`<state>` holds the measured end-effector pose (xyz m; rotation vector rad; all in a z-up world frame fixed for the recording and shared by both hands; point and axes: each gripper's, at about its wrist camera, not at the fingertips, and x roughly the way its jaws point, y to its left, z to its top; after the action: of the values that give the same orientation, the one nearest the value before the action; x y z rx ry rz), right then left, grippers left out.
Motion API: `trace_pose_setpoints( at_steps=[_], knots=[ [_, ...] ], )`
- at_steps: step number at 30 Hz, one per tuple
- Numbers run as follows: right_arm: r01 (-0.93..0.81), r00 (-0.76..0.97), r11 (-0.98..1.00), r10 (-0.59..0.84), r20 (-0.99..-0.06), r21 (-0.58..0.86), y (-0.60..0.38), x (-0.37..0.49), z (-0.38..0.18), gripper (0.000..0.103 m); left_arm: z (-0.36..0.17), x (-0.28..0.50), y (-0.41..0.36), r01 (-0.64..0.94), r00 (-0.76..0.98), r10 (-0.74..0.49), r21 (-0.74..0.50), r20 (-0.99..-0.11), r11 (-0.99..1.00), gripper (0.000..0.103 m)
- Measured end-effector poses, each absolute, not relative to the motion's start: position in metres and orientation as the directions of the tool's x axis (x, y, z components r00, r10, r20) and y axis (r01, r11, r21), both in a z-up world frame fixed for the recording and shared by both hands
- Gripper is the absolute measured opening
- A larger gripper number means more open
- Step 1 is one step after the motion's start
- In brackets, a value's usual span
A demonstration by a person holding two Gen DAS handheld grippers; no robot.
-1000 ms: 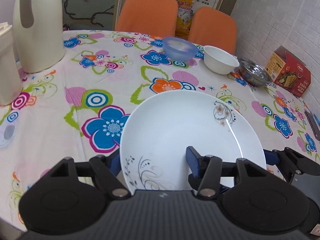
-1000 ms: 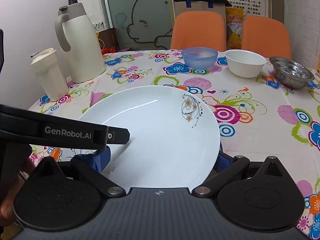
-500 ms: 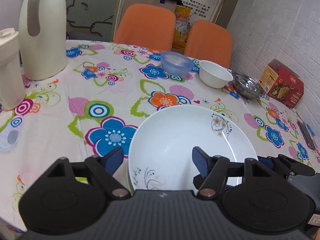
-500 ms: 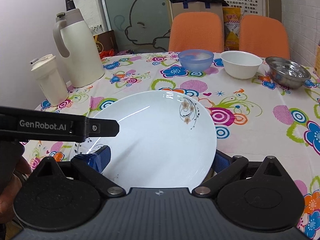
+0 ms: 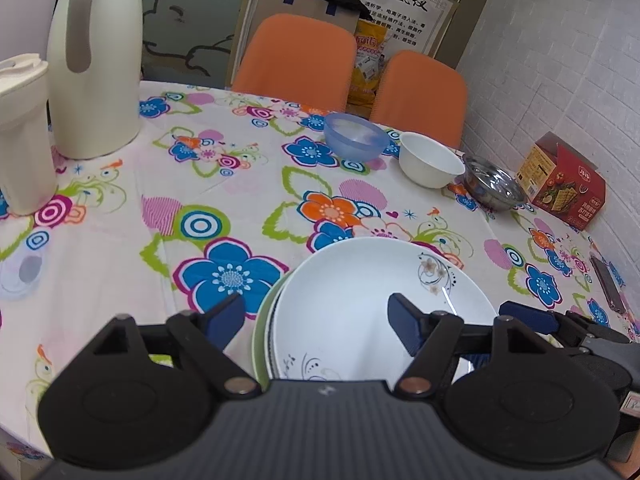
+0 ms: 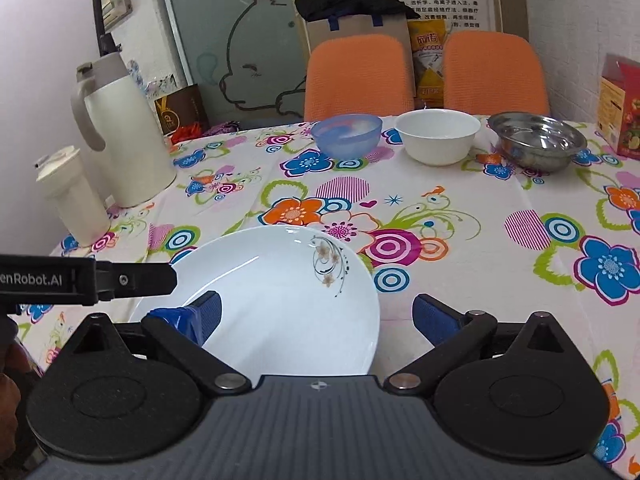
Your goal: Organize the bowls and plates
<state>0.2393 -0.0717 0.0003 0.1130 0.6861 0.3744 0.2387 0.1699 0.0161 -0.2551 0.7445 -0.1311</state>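
A white plate with a flower motif (image 5: 360, 304) (image 6: 280, 300) lies on top of a stack near the table's front edge; a green rim (image 5: 262, 320) shows beneath it. My left gripper (image 5: 314, 318) is open and straddles the plate's left rim, one finger over the plate and one outside it. My right gripper (image 6: 318, 316) is open too, straddling the right rim. Neither grips the plate. Across the table's far side stand a blue bowl (image 5: 354, 142) (image 6: 346, 136), a white bowl (image 5: 430, 160) (image 6: 438, 136) and a steel bowl (image 5: 494, 184) (image 6: 536, 142).
A cream thermos jug (image 5: 96, 68) and a white tumbler (image 5: 20, 136) stand at the far left. A red box (image 5: 564, 184) sits by the brick wall on the right. Two orange chairs (image 6: 360, 76) stand behind the table. A small clear lid (image 5: 22, 274) lies at the left.
The white plate has come down from both grippers onto the stack. Both grippers have drawn back from it, and their fingers are now free of its rim.
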Motion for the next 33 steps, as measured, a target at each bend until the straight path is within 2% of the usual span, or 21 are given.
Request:
trace_pose_setpoints(
  at_steps=[7,19,25,33],
  knots=[
    [-0.202,0.734,0.924,0.362,-0.575,0.323,-0.112,0.239,-0.003,0.09,0.019,0.241,0.164,0.034,0.723,-0.237,-0.309,-0.649,0.95,0.071],
    [0.019,0.753,0.913,0.255,-0.607,0.407,-0.19,0.241,-0.025,0.09,0.03,0.255,0.109,0.093,0.722,-0.28,-0.312,-0.632,0.945,0.071],
    [-0.047,0.737,0.927,0.283,-0.614,0.371,-0.172,0.24,-0.026,0.09,0.029,0.261,0.093,0.109,0.704,-0.31,-0.334,-0.639,0.936,0.071],
    [-0.105,0.771,0.977,0.197,-0.606,0.184,-0.128,0.255,-0.023,0.09,0.03,0.253,0.11,0.082,0.726,-0.28,-0.326,-0.628,0.942,0.071]
  ],
)
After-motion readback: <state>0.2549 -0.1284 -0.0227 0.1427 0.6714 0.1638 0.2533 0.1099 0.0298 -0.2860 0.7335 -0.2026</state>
